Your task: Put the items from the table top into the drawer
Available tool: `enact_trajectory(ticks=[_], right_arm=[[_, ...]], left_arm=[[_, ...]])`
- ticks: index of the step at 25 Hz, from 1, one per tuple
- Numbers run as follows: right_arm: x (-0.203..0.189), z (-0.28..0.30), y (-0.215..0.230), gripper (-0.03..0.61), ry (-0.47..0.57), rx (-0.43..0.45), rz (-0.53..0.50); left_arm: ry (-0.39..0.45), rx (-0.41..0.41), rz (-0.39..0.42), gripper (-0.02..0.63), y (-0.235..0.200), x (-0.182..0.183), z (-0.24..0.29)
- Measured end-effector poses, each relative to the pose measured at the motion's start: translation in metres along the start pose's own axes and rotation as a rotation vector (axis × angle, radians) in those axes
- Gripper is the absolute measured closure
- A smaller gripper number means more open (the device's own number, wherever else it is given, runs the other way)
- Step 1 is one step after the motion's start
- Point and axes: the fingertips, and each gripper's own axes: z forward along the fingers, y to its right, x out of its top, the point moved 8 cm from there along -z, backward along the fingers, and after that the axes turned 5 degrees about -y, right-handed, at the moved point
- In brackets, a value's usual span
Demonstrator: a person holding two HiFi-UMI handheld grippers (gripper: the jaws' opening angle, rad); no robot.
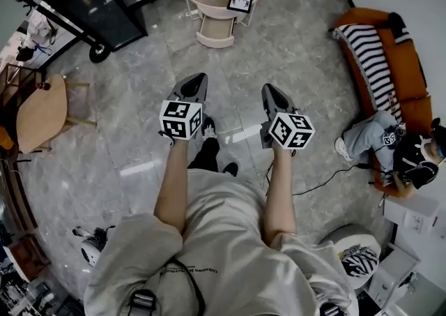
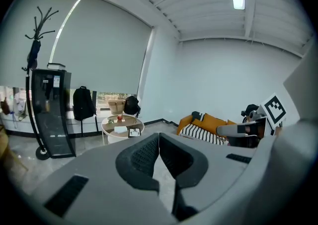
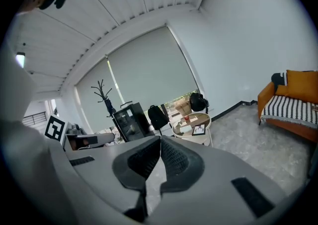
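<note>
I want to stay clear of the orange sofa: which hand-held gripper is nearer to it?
Right. The right hand-held gripper is on the orange sofa's side; the left hand-held gripper is farther, beyond it.

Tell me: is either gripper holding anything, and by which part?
Nothing is held. The left gripper and the right gripper both have jaws closed together, with nothing between them.
</note>
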Motion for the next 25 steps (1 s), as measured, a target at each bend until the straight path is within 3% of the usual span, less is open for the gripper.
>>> enact_trajectory(ticks=[10,15,20,25], right_arm=[[0.075,0.101,0.018,0.543,0.023,-0.04,0.015],[0.076,0.133,0.021,0.543,0.047,-0.057,0.144],[0.072,0.158,0.02,0.543,0.034,-0.06,0.159],[0.082,0.18,0.047,0.543,0.024,-0.049,0.161]], left_arm=[[0.069,0.019,-0.147,0.595,-0.118,0.051,0.064],[0.085,0.007,-0.27,0.594,-0.157,0.042,0.082],[0.061,-0.023,-0.236,0.594,-0.177,0.047,0.096],[0.096,-0.055,-0.235,0.594,-0.182,0.059,0.127]])
